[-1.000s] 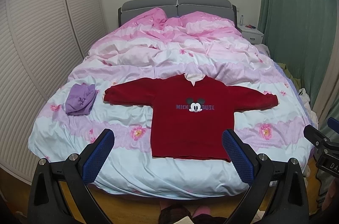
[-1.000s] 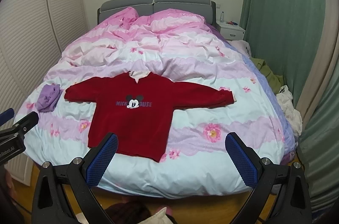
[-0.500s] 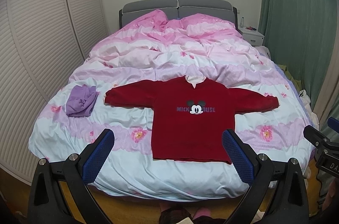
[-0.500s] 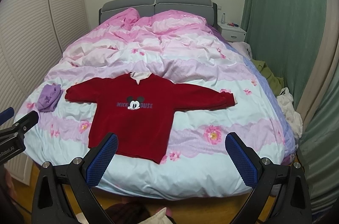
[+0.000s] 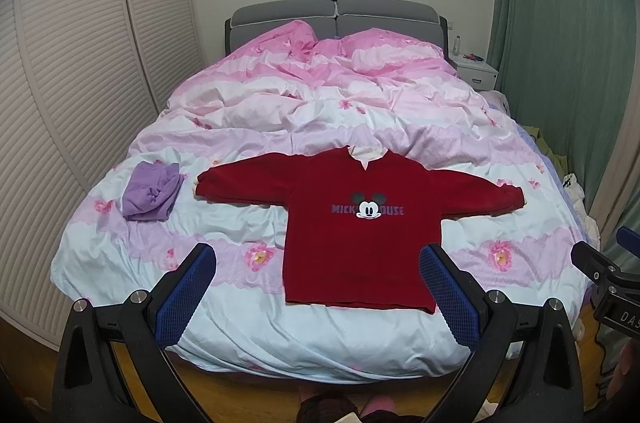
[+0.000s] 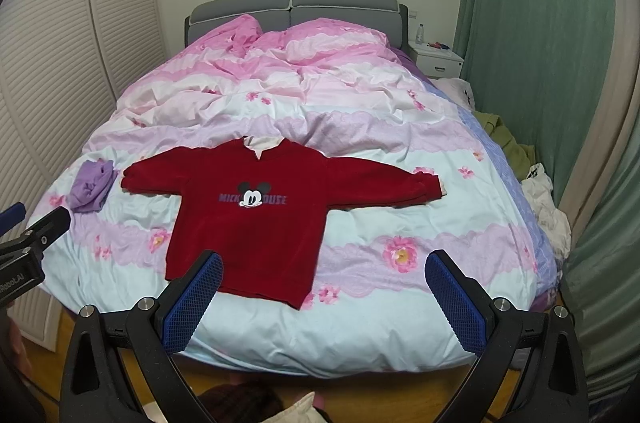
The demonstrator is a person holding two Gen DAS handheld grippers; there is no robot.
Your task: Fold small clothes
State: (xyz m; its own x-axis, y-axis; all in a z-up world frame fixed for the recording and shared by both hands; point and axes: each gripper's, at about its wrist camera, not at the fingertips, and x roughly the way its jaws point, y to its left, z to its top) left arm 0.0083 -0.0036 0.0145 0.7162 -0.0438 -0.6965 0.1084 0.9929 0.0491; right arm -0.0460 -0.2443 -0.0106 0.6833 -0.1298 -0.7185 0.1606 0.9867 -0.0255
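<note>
A small red sweatshirt (image 5: 360, 223) (image 6: 256, 223) with a cartoon mouse print lies flat and face up near the foot of the bed, both sleeves spread sideways and the hem toward me. A folded purple garment (image 5: 150, 191) (image 6: 90, 189) rests on the quilt to its left. My left gripper (image 5: 318, 277) hangs open above the bed's foot edge, short of the hem, holding nothing. My right gripper (image 6: 324, 283) is open too, well back from the cloth, its left pad over the hem in the picture.
The pink and white flowered quilt (image 5: 360, 103) covers the whole bed, rumpled toward the grey headboard (image 5: 336, 15). Louvred wardrobe doors (image 5: 80, 83) line the left side. A nightstand (image 6: 438, 61), green curtains (image 6: 520, 43) and a heap of clothes (image 6: 540, 199) stand at the right.
Both grippers have drawn back and risen a little from the bed, so the sweatshirt sits slightly higher in view. The clothes have not moved.
</note>
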